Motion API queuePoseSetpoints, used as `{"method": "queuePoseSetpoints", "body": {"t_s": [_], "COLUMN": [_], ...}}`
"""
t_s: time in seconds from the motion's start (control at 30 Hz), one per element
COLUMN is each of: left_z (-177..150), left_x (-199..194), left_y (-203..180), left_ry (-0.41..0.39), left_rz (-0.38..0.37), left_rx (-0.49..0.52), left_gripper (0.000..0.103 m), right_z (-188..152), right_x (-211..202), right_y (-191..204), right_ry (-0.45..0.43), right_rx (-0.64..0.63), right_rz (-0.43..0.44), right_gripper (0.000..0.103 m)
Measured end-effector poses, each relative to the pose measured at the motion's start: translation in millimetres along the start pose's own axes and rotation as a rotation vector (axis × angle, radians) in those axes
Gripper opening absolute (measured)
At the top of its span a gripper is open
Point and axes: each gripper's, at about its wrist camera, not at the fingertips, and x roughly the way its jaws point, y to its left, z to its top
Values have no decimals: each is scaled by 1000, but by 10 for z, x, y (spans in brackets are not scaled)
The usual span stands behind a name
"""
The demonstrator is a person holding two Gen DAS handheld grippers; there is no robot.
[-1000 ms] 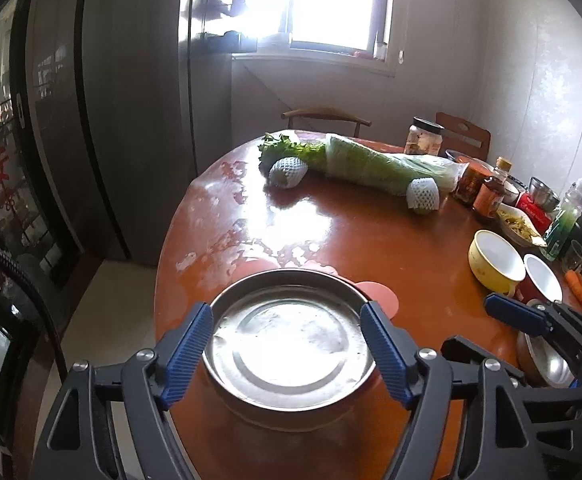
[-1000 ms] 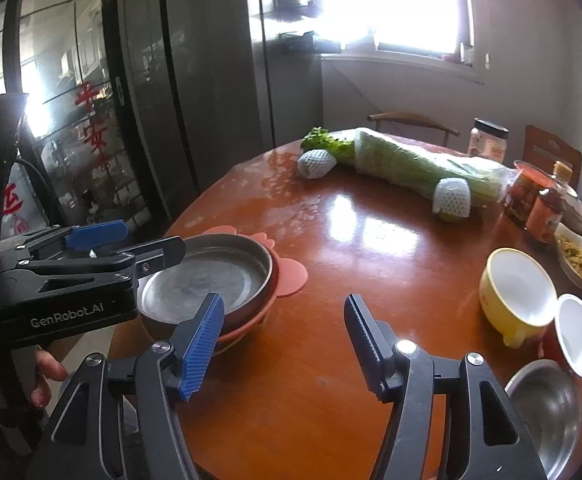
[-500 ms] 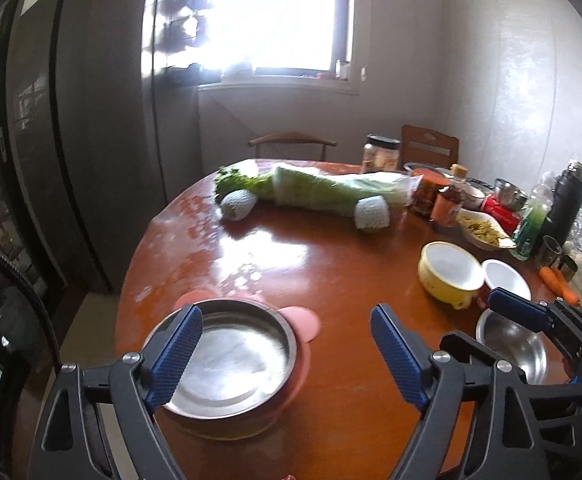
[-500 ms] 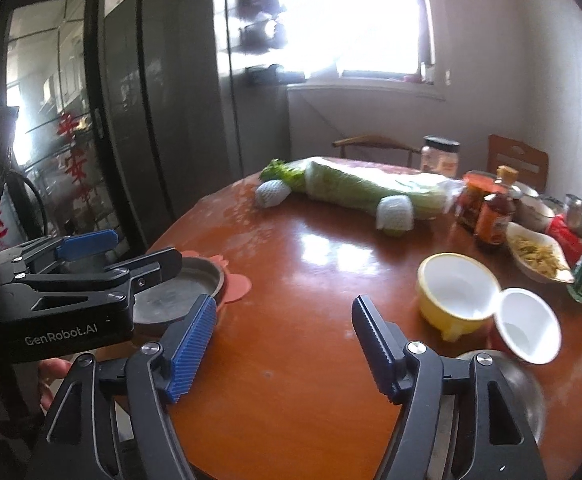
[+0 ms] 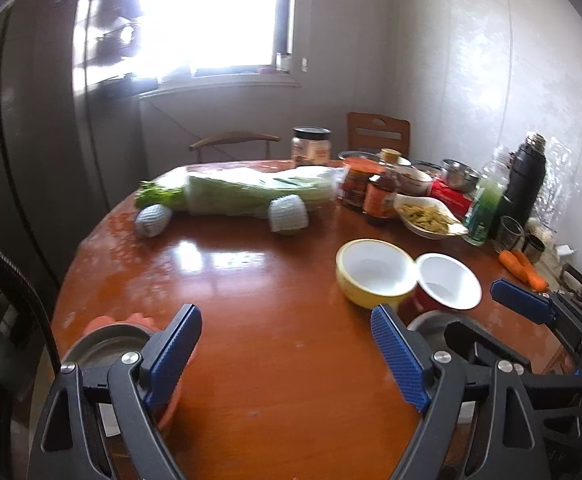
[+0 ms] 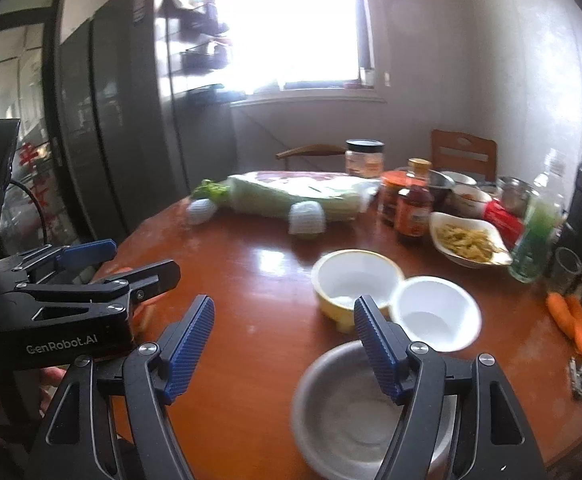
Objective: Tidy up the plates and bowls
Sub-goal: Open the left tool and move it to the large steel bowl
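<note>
We hold both hand-held grippers over the worktop [image 5: 275, 292]. The left hand-held gripper [image 5: 287, 356] has its jaws apart and empty. The right hand-held gripper [image 6: 283, 340] has just been opening, nothing between its jaws. The steel bowl [image 6: 351, 412] lies just below it, beside the yellow bowl [image 6: 355, 280] and the white bowl [image 6: 435, 312]. The steel plate [image 5: 103, 344] sits at the left edge. We judge that the next step is to take the steel bowl by its rim.

Both grippers are black plastic frames with triangular cut-outs, silver screws at the pivots and ribbed blue pads on the fingers [image 5: 177, 348]. The left gripper [image 6: 115, 262] carries white "GenRobot.AI" lettering; a black cable [image 5: 23, 292], possibly its own, arcs beside it.
</note>
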Motion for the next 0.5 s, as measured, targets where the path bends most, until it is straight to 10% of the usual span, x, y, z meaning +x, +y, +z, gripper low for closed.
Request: {"method": "queuePoseSetpoints", "body": {"t_s": [0.5], "left_z": [-63], "left_x": [466], "left_y": [-720], "left_ry": [85], "left_rz": [-79], "left_rx": [84], "left_gripper": [87], "right_z": [-242], "right_x": [-11], "right_y": [-847], "right_ry": [72], "right_rx": [64], "right_rz": [-106], "right_gripper": [74]}}
